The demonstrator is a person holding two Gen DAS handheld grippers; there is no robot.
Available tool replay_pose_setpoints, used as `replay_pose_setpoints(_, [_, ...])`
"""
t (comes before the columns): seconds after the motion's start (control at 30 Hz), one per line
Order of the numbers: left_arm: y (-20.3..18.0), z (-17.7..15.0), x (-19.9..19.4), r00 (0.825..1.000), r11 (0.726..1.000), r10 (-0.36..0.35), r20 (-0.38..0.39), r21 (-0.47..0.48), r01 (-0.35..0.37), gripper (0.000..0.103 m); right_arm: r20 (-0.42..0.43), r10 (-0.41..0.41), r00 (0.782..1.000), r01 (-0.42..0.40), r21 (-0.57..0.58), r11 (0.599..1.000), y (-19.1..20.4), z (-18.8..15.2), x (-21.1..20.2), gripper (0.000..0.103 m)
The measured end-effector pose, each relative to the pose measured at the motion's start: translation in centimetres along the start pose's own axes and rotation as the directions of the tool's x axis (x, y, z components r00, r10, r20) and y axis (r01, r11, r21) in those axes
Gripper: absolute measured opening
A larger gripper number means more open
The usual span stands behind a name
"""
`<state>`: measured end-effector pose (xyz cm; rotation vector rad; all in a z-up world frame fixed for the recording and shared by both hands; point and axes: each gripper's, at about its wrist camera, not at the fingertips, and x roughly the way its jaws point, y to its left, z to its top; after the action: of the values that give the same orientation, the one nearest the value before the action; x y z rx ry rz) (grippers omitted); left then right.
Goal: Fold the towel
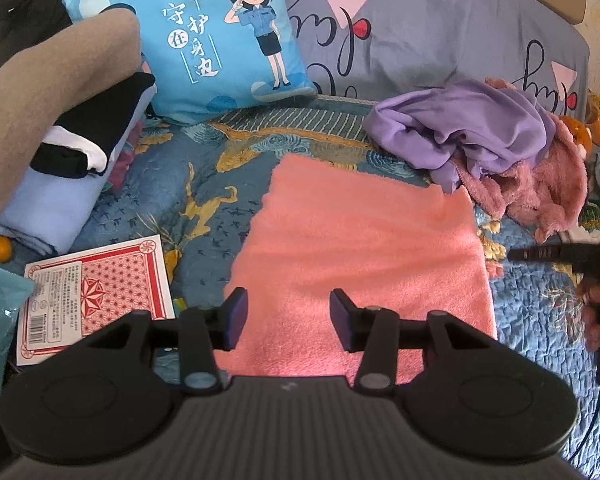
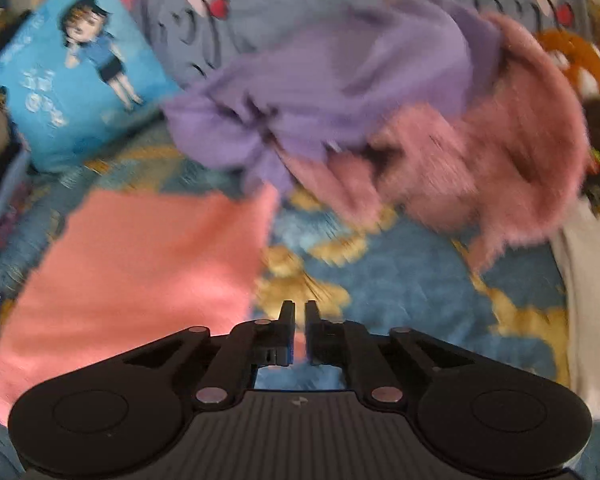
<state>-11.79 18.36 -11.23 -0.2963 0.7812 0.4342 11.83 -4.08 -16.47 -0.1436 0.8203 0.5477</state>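
Hovering: left hand-held gripper [image 1: 286, 320] spread over pink towel's [image 1: 360, 248] near edge on bed [image 1: 220, 184] | right hand-held gripper [image 2: 299, 330] nearly pressed together, empty | best: pinch both near corners, fold evenly.

Towel [image 1: 360, 256] on bedspread [image 1: 204, 184], before cushion [image 1: 224, 36]

Bed clutter, basically everywhere

Blue cartoon-officer pillow [image 1: 224, 36] leans at the back, purple garment [image 1: 460, 128] piled on fuzzy pink fabric [image 1: 540, 188] — red-patterned card packet [image 1: 96, 292] lies on the blue quilt [image 1: 160, 184].
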Motion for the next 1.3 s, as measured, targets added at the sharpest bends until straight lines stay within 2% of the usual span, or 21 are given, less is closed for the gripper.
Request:
replay_pose_setpoints(0.1, [-0.3, -0.1, 0.2, 1.000, 1.000, 0.001, -0.006, 0.014, -0.001, 0.050, 0.062, 0.008, 0.998, -0.002, -0.100, 0.995, 2.3, 2.2, 0.9, 0.012])
replay_pose_setpoints(0.23, [-0.4, -0.1, 0.4, 1.000, 1.000, 0.001, -0.009, 0.019, -0.001, 0.050, 0.085, 0.034, 0.996, -0.010, -0.275, 0.961, 5.8, 4.3, 2.8, 0.028])
replay_pose_setpoints(0.33, [-0.3, 0.0, 0.6, 1.000, 1.000, -0.005, -0.016, 0.014, 0.005, 0.050, 0.066, 0.027, 0.997, -0.002, -0.351, 0.937, 8.0, 5.3, 4.5, 0.028])
replay_pose_setpoints(0.5, [-0.5, 0.1, 0.9, 1.000, 1.000, -0.016, -0.025, 0.016, 0.016, 0.050, -0.027, -0.012, 1.000, 0.003, -0.315, 0.949, 9.1, 6.3, 8.2, 0.025])
replay_pose_setpoints(0.53, [-0.5, 0.1, 1.0, 1.000, 1.000, -0.018, -0.026, 0.016, 0.018, 0.050, -0.053, -0.019, 0.998, 0.002, -0.302, 0.953, 9.1, 6.3, 8.8, 0.008])
replay_pose_setpoints(0.57, [-0.5, 0.1, 1.0, 0.999, 1.000, -0.020, -0.026, 0.017, 0.020, 0.050, -0.076, -0.027, 0.997, 0.004, -0.289, 0.957, 9.0, 6.2, 9.4, 0.003])
replay_pose_setpoints(0.6, [-0.6, 0.1, 1.1, 0.999, 1.000, -0.021, -0.026, 0.018, 0.022, 0.050, -0.085, -0.035, 0.996, 0.010, -0.280, 0.960, 9.0, 6.2, 9.8, 0.002])
replay_pose_setpoints(0.77, [-0.6, 0.3, 1.1, 0.999, 0.999, -0.036, -0.026, 0.015, 0.037, 0.050, 0.030, -0.039, 0.999, 0.045, -0.224, 0.974, 8.7, 7.1, 8.9, 0.002])
replay_pose_setpoints(0.83, [-0.6, 0.3, 1.1, 0.999, 0.999, -0.039, -0.026, 0.018, 0.039, 0.050, 0.038, -0.045, 0.998, 0.052, -0.204, 0.978, 8.5, 7.7, 9.0, 0.002])
replay_pose_setpoints(0.93, [-0.7, 0.4, 1.1, 0.999, 0.999, -0.043, -0.025, 0.021, 0.043, 0.050, -0.054, -0.059, 0.997, 0.046, -0.218, 0.975, 8.6, 7.9, 10.5, 0.005])
replay_pose_setpoints(0.97, [-0.8, 0.4, 1.1, 0.999, 0.999, -0.044, -0.025, 0.023, 0.045, 0.050, -0.060, -0.073, 0.996, 0.057, -0.227, 0.972, 8.7, 7.8, 10.6, 0.009])
replay_pose_setpoints(1.0, [-0.8, 0.4, 1.1, 0.999, 0.999, -0.045, -0.025, 0.024, 0.045, 0.050, -0.024, -0.085, 0.996, 0.077, -0.230, 0.970, 8.7, 7.8, 10.1, 0.012])
replay_pose_setpoints(1.07, [-0.8, 0.4, 1.1, 0.999, 0.999, -0.042, -0.024, 0.022, 0.042, 0.050, 0.078, -0.089, 0.993, 0.102, -0.180, 0.978, 7.9, 7.8, 8.4, 0.030])
replay_pose_setpoints(1.17, [-0.6, 0.5, 1.1, 0.999, 0.999, -0.042, -0.023, 0.020, 0.042, 0.050, 0.123, -0.108, 0.987, 0.118, -0.081, 0.990, 5.7, 7.6, 6.7, 0.031])
replay_pose_setpoints(1.3, [-0.7, 0.4, 1.0, 0.999, 0.999, -0.040, -0.022, 0.025, 0.041, 0.050, 0.072, -0.124, 0.990, 0.126, -0.022, 0.992, 2.6, 6.1, 6.2, 0.032])
